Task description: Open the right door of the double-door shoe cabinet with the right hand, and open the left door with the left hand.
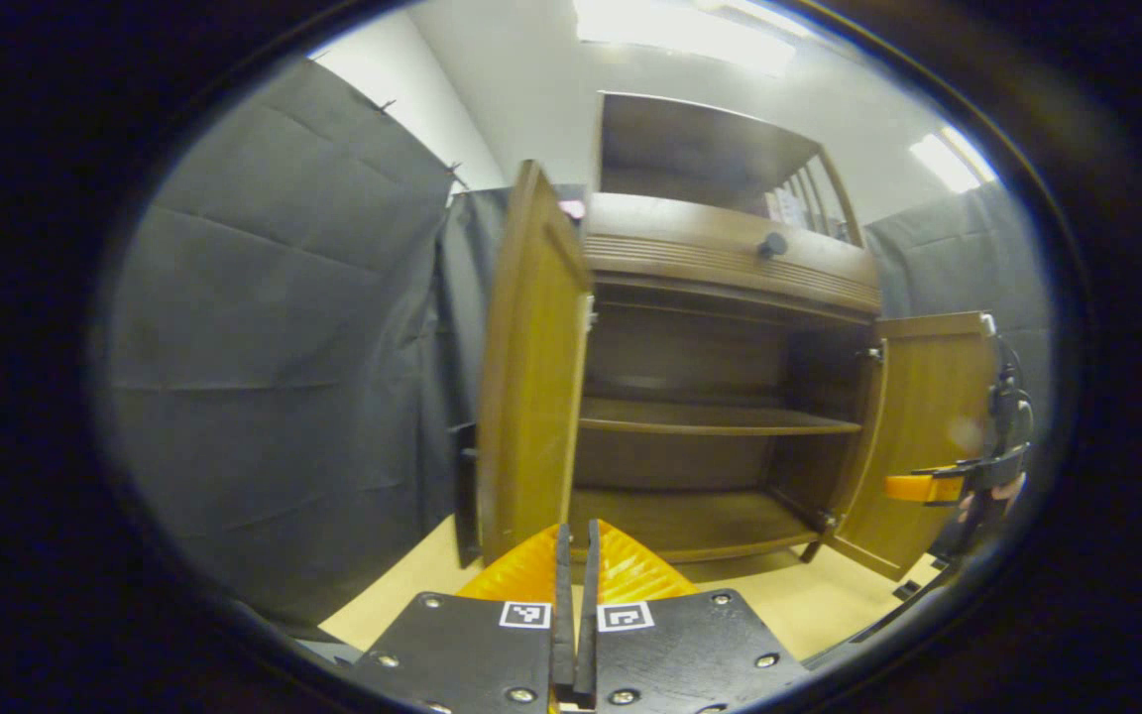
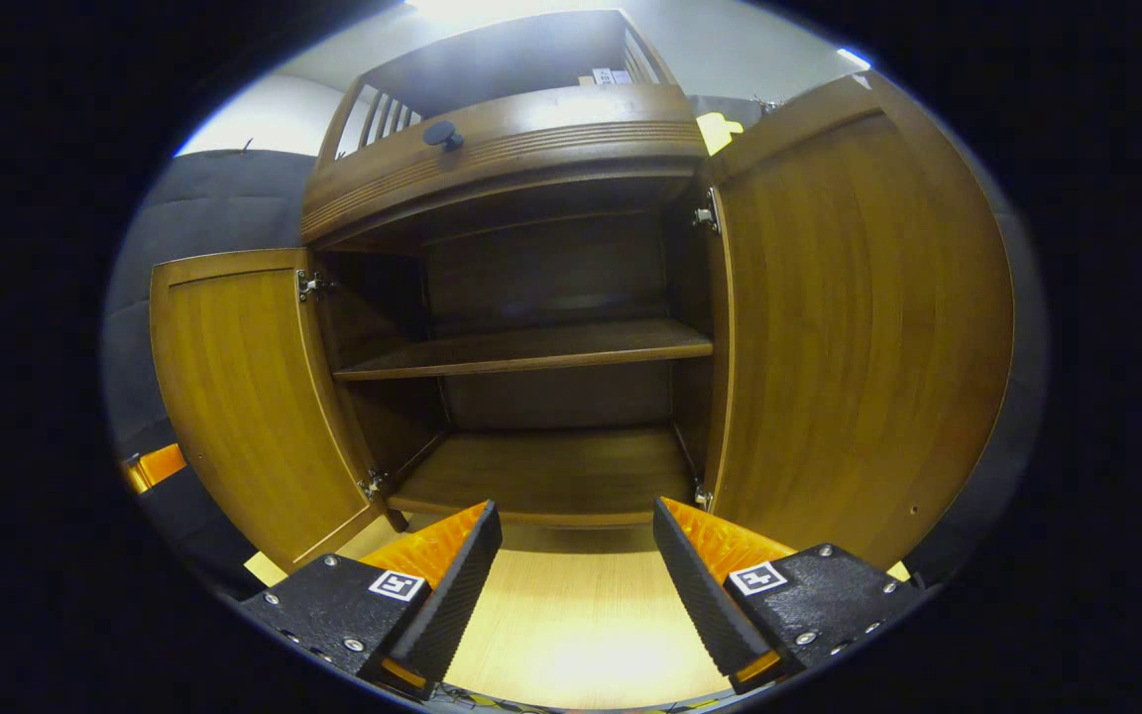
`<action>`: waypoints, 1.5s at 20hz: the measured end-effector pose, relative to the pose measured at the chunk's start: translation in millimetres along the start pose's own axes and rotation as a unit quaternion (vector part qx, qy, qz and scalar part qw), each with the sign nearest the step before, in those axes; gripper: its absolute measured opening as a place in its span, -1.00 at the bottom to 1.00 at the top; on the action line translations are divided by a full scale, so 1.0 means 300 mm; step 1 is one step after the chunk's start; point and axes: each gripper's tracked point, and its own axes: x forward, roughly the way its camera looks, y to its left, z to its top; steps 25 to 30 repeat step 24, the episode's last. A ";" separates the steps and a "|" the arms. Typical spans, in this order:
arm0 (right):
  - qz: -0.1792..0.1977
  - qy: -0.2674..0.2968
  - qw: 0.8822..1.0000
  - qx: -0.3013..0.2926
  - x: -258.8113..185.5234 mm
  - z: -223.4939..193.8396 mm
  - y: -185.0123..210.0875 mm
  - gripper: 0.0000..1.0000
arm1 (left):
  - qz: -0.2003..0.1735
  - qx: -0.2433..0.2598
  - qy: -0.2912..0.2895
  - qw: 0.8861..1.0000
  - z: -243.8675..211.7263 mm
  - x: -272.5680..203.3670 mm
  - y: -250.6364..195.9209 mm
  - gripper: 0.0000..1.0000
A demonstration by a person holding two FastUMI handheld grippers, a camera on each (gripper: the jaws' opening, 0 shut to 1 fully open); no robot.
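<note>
A: In the left gripper view, what could go wrong?

B: The left gripper (image 1: 576, 555), at bottom centre, is seen with its fingers drawn nearly together on nothing, close before the edge of the left door (image 1: 529, 367), which stands swung out at centre. A bump could be given to that edge if the gripper were pushed forward. The right door (image 1: 928, 436) stands open at right, and what appears to be the other gripper is made out beside it, blurred.

A: And the right gripper view?

B: The right gripper (image 2: 576, 555) is held wide and empty before the shoe cabinet (image 2: 531, 347), whose bare shelves are exposed. A pale wooden floor (image 2: 581, 635) is seen below, dark cloth walls at left, ceiling lights above.
</note>
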 end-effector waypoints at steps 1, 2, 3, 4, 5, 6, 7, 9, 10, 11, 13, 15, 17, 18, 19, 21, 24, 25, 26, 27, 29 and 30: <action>-0.002 -0.005 1.000 -0.004 -0.005 0.008 -0.003 0.82 | -0.019 0.006 -0.001 1.000 0.006 0.027 -0.057 -0.91; -0.005 -0.009 1.000 -0.005 -0.008 0.012 -0.007 0.82 | -0.033 0.009 -0.002 0.999 0.020 0.040 -0.104 -0.66; -0.008 -0.012 1.000 -0.005 -0.017 0.015 -0.009 0.91 | -0.035 0.010 -0.004 0.999 0.030 0.077 -0.132 -0.42; -0.010 -0.014 1.000 -0.003 -0.023 0.014 -0.013 0.91 | -0.032 0.009 -0.009 0.999 0.040 0.108 -0.146 -0.18; -0.013 -0.016 1.000 -0.001 -0.032 0.015 -0.015 0.91 | -0.026 0.009 -0.015 1.000 0.049 0.131 -0.151 0.07; -0.016 -0.018 1.000 -0.001 -0.042 0.017 -0.018 0.91 | -0.021 0.013 -0.019 1.000 0.055 0.162 -0.159 -0.05; -0.020 -0.020 1.000 -0.004 -0.051 0.017 -0.024 0.91 | -0.017 0.020 -0.022 0.999 0.064 0.185 -0.168 0.30; -0.030 -0.026 0.999 -0.014 -0.069 0.024 -0.042 0.92 | -0.019 0.038 -0.029 0.999 0.081 0.224 -0.196 1.00; -0.035 -0.030 0.999 -0.016 -0.077 0.027 -0.050 0.92 | -0.026 0.046 -0.033 0.998 0.095 0.237 -0.220 1.00; -0.040 -0.034 0.998 -0.016 -0.085 0.035 -0.059 0.91 | -0.030 0.052 -0.035 0.998 0.103 0.250 -0.236 0.79; -0.049 -0.040 0.998 -0.012 -0.096 0.044 -0.078 0.91 | -0.034 0.052 -0.036 0.997 0.093 0.273 -0.238 1.00; -0.061 -0.048 0.997 -0.010 -0.107 0.053 -0.097 0.83 | -0.039 0.034 -0.026 0.998 0.076 0.292 -0.235 1.00; -0.068 -0.051 0.996 -0.007 -0.115 0.057 -0.107 0.92 | -0.042 0.010 -0.014 0.999 0.043 0.314 -0.228 1.00; -0.070 -0.052 0.996 -0.006 -0.115 0.056 -0.112 0.92 | -0.042 0.001 -0.010 0.999 0.032 0.325 -0.221 1.00; -0.070 -0.052 0.996 -0.005 -0.113 0.056 -0.114 0.92 | -0.039 -0.004 -0.007 0.999 0.023 0.332 -0.210 0.95; -0.072 -0.052 0.996 -0.004 -0.105 0.057 -0.116 0.91 | -0.037 -0.011 -0.002 0.999 0.013 0.344 -0.193 1.00; -0.073 -0.050 0.996 -0.001 -0.093 0.054 -0.114 0.92 | -0.040 -0.013 0.002 0.999 0.007 0.343 -0.193 1.00; -0.073 -0.050 0.996 -0.001 -0.093 0.054 -0.114 0.92 | -0.040 -0.013 0.002 0.999 0.007 0.343 -0.193 1.00; -0.073 -0.050 0.996 -0.001 -0.093 0.054 -0.114 0.92 | -0.040 -0.013 0.002 0.999 0.007 0.343 -0.193 1.00; -0.073 -0.050 0.996 -0.001 -0.093 0.054 -0.114 0.92 | -0.040 -0.013 0.002 0.999 0.007 0.343 -0.193 1.00; -0.073 -0.050 0.996 -0.001 -0.093 0.054 -0.114 0.92 | -0.040 -0.013 0.002 0.999 0.007 0.343 -0.193 1.00; -0.073 -0.050 0.996 -0.001 -0.093 0.054 -0.114 0.92 | -0.040 -0.013 0.002 0.999 0.007 0.343 -0.193 1.00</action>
